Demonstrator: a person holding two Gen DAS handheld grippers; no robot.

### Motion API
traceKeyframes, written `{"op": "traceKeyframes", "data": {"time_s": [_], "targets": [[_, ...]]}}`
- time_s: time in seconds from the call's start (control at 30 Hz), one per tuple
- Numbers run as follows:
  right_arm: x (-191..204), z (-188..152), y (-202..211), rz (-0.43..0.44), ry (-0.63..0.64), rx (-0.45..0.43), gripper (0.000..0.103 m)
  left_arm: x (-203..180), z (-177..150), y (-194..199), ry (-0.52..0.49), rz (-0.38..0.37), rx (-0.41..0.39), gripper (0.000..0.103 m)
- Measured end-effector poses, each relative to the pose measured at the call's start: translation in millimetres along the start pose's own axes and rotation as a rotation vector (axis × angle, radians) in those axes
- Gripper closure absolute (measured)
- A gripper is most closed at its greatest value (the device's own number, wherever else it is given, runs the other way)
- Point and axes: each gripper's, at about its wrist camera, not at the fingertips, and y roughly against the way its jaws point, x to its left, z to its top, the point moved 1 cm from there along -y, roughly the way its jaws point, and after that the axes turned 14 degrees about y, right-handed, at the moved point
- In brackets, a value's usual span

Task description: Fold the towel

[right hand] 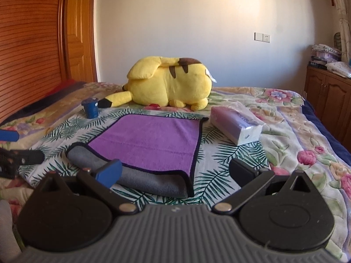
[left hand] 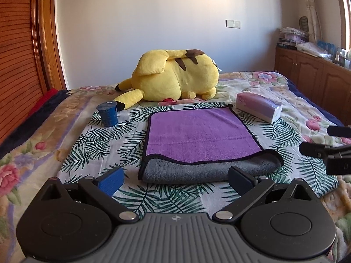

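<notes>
Purple towel (left hand: 201, 131) flat, near edge rolled, grey underside showing.

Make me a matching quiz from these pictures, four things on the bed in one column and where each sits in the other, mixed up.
Things:
1. towel
2. blue cup
3. tissue pack
4. yellow plush toy

Places:
A. far side, beyond the towel
B. off the towel's far right corner
C. centre of the leaf-print cloth
D. off the towel's far left corner

Pairs: 1-C, 2-D, 3-B, 4-A

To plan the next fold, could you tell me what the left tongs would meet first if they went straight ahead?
Probably the towel: its grey folded edge lies just beyond the open left tongs, though depth is unclear.
</notes>
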Motion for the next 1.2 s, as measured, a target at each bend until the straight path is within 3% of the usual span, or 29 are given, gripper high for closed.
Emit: {"op": "traceKeyframes", "data": {"time_s": [0.77, 1.2], "targets": [[0, 2, -54, 0.046, 0.020, 0.085, 0.000, 12, 12, -69, -0.069, -0.022, 0.085, 0.019], [-1, -2, -82, 0.087, 0.018, 0.127, 0.001, 31, 19, -103, -0.032, -0.008, 0.097, 0.028]]}}
